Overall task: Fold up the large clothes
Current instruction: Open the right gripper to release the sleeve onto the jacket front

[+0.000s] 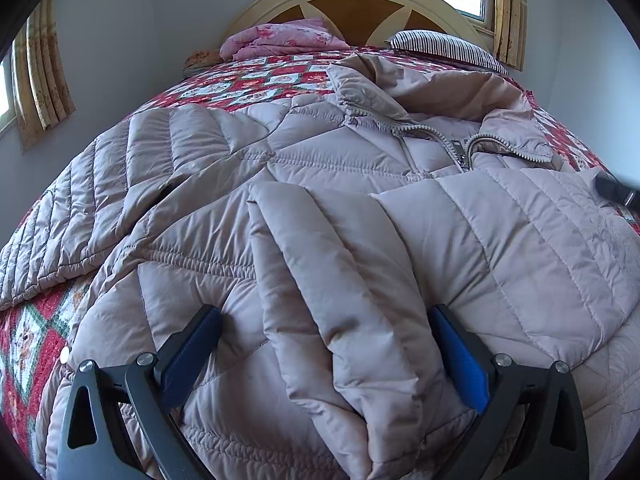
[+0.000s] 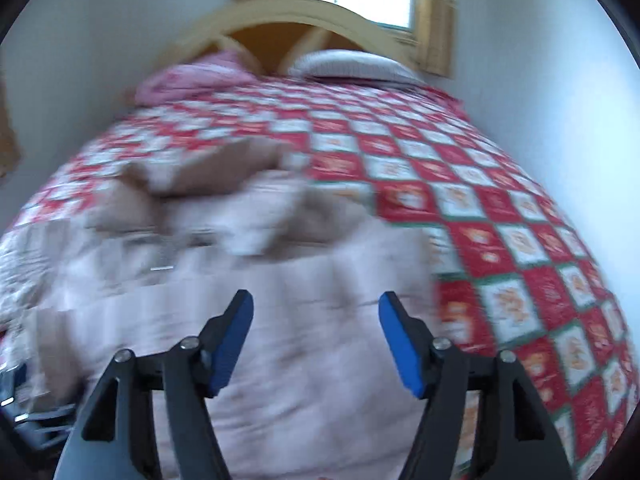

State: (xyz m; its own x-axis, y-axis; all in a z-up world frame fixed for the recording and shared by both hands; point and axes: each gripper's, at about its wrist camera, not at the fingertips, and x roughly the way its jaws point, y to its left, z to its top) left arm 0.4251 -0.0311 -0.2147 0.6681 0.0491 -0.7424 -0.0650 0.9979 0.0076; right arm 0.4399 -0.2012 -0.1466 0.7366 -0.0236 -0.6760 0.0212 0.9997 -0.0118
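Observation:
A pale pink quilted puffer jacket [image 1: 360,184] lies front up on the bed, zipper partly open at the collar. One sleeve [image 1: 336,292] is folded across the body. My left gripper [image 1: 326,320] is open, its blue pads either side of that sleeve's cuff end, pressed into the jacket. The other sleeve [image 1: 80,204] spreads out to the left. My right gripper [image 2: 316,312] is open and empty above the jacket's body [image 2: 280,340], near its right edge; this view is motion blurred. The right gripper's tip [image 1: 614,190] shows at the right edge of the left wrist view.
The bed carries a red, white and green patchwork quilt [image 2: 500,208]. A folded pink floral blanket [image 1: 280,40] and a striped pillow [image 1: 444,46] lie by the arched headboard [image 1: 352,4]. Walls close in on both sides, with curtained windows.

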